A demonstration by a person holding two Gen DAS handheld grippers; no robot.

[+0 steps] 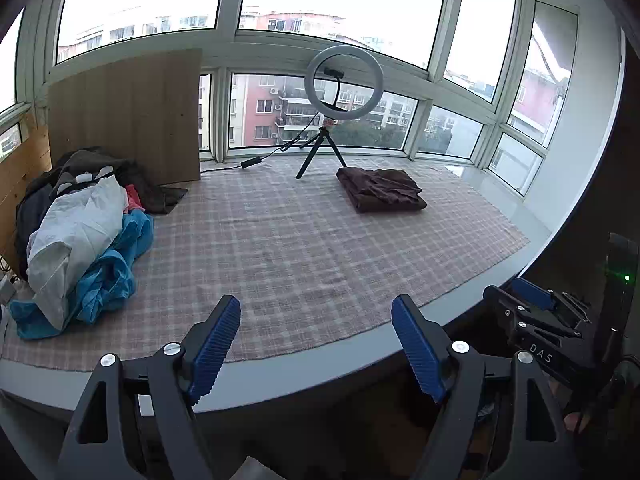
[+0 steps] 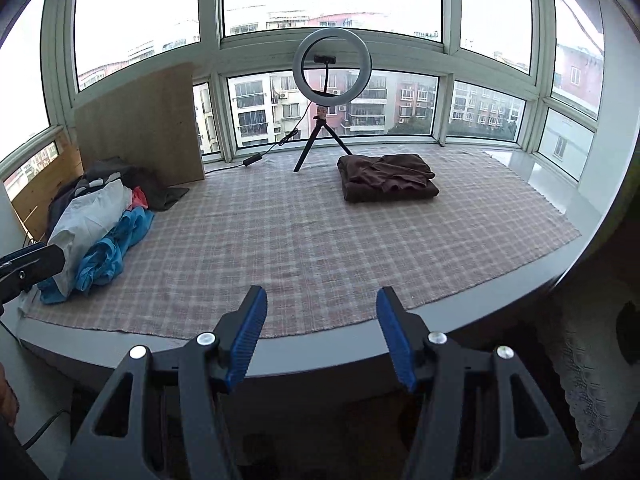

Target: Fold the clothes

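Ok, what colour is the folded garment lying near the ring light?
Dark brown. The folded garment shows best in the right wrist view.

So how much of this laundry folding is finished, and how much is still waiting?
Done: one dark brown garment lies folded on the checked cloth near the ring light on its tripod.

In hand: nothing. The left tongs and right tongs are both open and empty, at the near edge.

Left: a heap of unfolded clothes at the left, with white, blue, pink and dark pieces. Most of the job remains.
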